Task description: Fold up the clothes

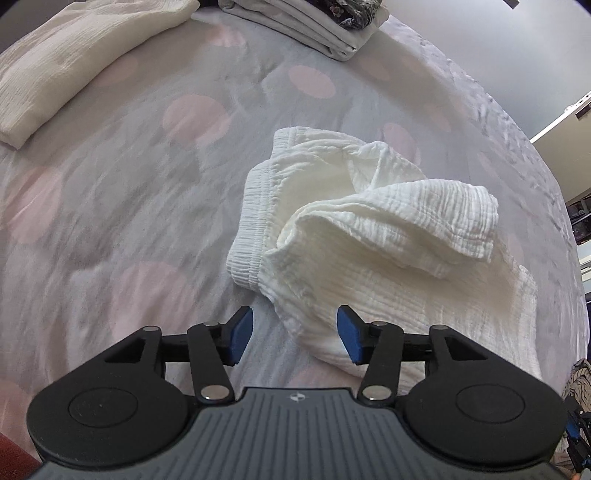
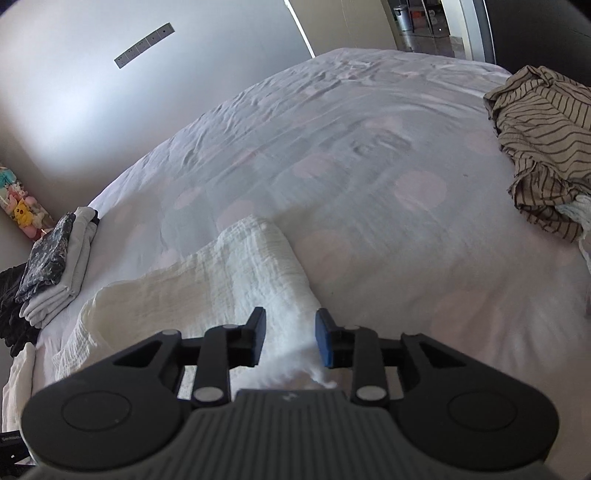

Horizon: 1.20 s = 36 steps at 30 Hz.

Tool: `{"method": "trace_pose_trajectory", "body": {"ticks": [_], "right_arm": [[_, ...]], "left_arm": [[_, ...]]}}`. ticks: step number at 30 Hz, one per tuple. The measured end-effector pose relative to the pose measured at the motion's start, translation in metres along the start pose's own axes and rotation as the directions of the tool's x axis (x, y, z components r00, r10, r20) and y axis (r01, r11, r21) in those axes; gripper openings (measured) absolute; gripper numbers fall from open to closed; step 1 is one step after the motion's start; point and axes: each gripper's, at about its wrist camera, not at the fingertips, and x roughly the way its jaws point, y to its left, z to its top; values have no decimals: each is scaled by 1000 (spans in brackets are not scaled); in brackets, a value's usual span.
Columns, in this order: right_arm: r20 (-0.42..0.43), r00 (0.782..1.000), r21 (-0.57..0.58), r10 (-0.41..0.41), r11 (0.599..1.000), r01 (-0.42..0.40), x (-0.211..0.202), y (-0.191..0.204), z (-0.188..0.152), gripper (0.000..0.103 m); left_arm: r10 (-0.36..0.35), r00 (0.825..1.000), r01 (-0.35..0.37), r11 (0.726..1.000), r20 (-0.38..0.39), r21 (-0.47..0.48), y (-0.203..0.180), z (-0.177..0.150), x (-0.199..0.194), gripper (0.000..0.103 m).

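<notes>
We are holding our left gripper (image 1: 294, 334) over the bed (image 1: 147, 206), its jaws let go and wide apart, pinching nothing. The white crinkly clothing (image 1: 354, 236) is lying bunched up on the bed, near the bed's right edge. Our right gripper (image 2: 290, 341) is hanging over one end of that clothing (image 2: 236, 273). The cloth is lying between its parted jaws, but they are not squeezing it. A folded stack (image 1: 325, 26) is sitting by the far edge.

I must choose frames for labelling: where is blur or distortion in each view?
Left wrist view: the white crinkled cotton garment is sharp, the dotted bedsheet smeared, its edge bent by the fisheye. Right wrist view: cloth by the right gripper is blurred.
</notes>
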Motion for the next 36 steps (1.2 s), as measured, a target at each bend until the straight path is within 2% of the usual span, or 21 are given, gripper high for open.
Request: {"method": "trace_pose_trajectory", "body": {"ticks": [3,8,11,15,20,23,26,28,30,33,34,36], "right_arm": [[12,1000,-32,3,999,-2,-2,6,0,34],[26,1000,-95,11,995,-8,1,20,1,34],[32,998,-127,46,991,-41,7,34,2,35],[7,996,-148,92,985,-90,31,55,-2,35],[-37,989,-141,143,979,-147,67,69,-10,35],[-69,986,-133,148,979,-157,85,72,-13,35],[-99,985,-103,144,983,-154,98,69,-16,35],[-115,983,-88,142,984,-153,104,67,-17,35],[-128,981,-82,145,984,-156,108,66,-18,35],[-144,978,-75,151,984,-163,114,66,-20,35],[-146,977,-75,153,984,-165,115,66,-20,35],[-149,977,-74,154,983,-167,116,66,-20,35]], "left_arm": [[-44,999,44,999,21,19,-4,4,-9,59],[-76,994,62,983,79,171,-28,12,-21,68],[-82,989,37,943,121,330,-50,14,-19,70],[-89,986,11,878,140,479,-69,17,0,75],[-139,965,-39,761,222,648,-88,8,21,75],[-176,951,-56,709,253,703,-99,1,29,76],[-207,944,-69,642,258,764,-112,-8,39,78],[-222,936,-96,588,274,803,-119,-18,43,81],[-225,928,-144,520,297,842,-127,-31,50,86],[-215,923,-209,419,320,884,-136,-49,62,88],[-201,923,-232,391,329,891,-137,-53,68,88],[-172,919,-278,355,355,892,-139,-59,78,88]]}}
